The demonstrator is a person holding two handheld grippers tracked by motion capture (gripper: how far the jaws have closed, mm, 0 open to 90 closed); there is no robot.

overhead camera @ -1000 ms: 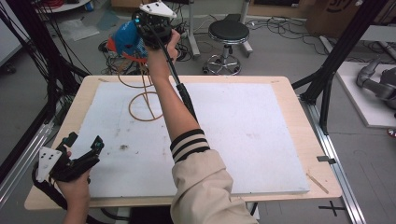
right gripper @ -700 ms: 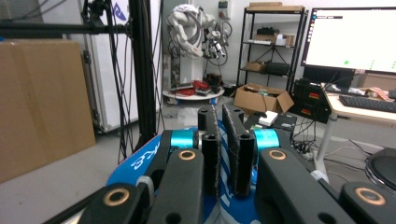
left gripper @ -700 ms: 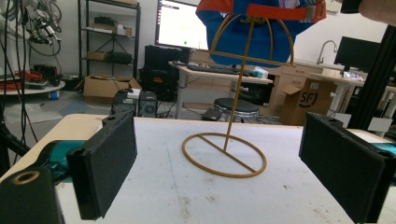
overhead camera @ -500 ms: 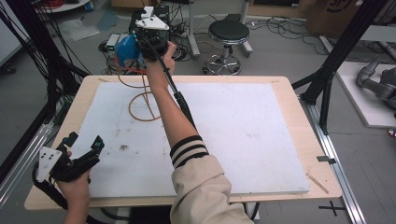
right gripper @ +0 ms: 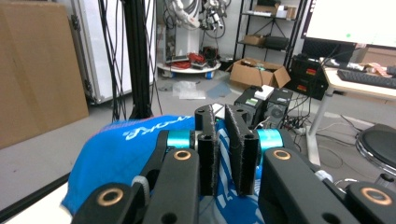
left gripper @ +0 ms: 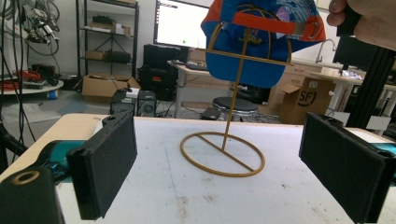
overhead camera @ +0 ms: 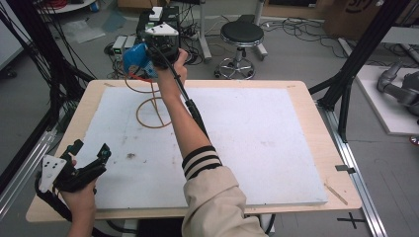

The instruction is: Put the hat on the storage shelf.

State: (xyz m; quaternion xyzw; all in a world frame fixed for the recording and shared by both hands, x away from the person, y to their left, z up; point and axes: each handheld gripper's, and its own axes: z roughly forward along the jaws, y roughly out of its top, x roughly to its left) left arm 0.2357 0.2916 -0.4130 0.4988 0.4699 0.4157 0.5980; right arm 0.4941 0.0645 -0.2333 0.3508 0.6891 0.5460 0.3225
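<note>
A blue cap (overhead camera: 134, 57) with an orange strap sits on top of a thin gold wire stand (overhead camera: 140, 114) at the far left of the white board. My right gripper (overhead camera: 160, 42) is over the cap at the far edge. In the right gripper view its jaws (right gripper: 223, 114) are nearly together with the cap's blue fabric (right gripper: 116, 154) pinched between them. My left gripper (overhead camera: 90, 148) rests open at the near left corner. In the left gripper view its wide-open jaws (left gripper: 219, 123) frame the stand (left gripper: 223, 150) and the cap (left gripper: 254, 65).
The white board (overhead camera: 257, 128) covers most of the wooden table (overhead camera: 316, 123). A black stool (overhead camera: 242, 34) and electronics boxes (overhead camera: 118, 45) stand on the floor beyond the far edge. Black frame posts (overhead camera: 346, 94) rise at the table's left and right sides.
My right gripper has come down and slightly toward the table with the cap, which now sits lower over the stand. The left gripper has not moved.
</note>
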